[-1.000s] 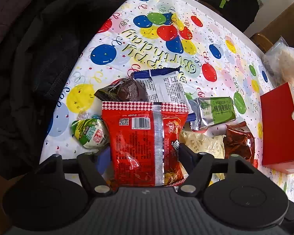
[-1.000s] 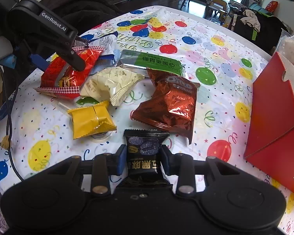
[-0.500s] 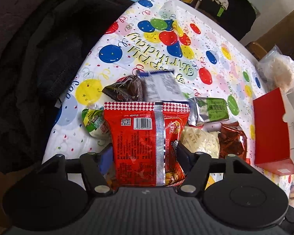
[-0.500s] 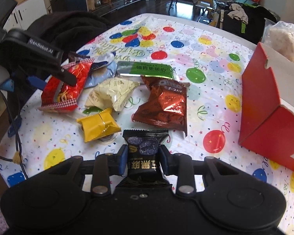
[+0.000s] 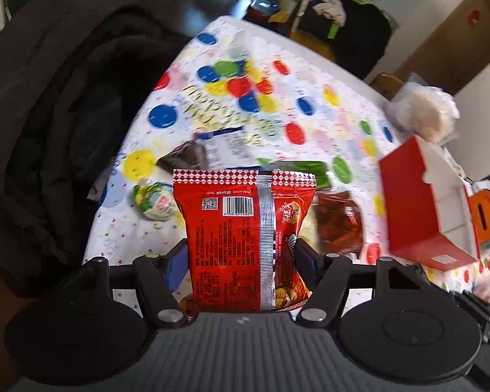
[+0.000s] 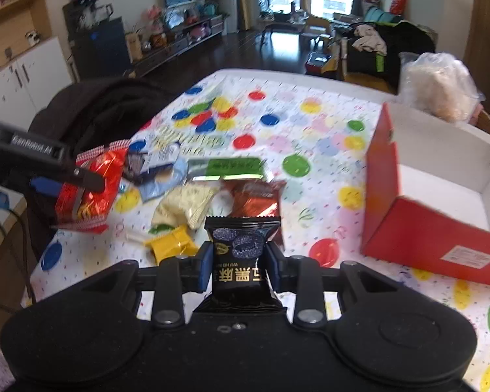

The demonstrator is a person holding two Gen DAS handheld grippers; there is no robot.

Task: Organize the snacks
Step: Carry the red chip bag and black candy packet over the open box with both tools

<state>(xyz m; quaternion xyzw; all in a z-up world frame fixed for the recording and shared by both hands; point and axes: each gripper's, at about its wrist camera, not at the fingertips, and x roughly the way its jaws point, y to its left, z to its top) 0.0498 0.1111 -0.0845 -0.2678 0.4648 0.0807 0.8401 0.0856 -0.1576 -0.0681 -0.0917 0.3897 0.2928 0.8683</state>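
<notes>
We note the left gripper (image 5: 241, 254) clamped on a red snack bag (image 5: 245, 241), held above the balloon-print tablecloth (image 5: 313, 98) with its barcode side facing the camera. The right gripper (image 6: 238, 266) is clamped on a small black snack packet (image 6: 240, 254), also held clear of the table. Left on the cloth, close together, we see a green packet (image 6: 232, 166), a cream packet (image 6: 186, 204), a brown-red bag (image 6: 254, 197) and a yellow packet (image 6: 171, 243), with the open red box (image 6: 437, 196) well apart to the right.
</notes>
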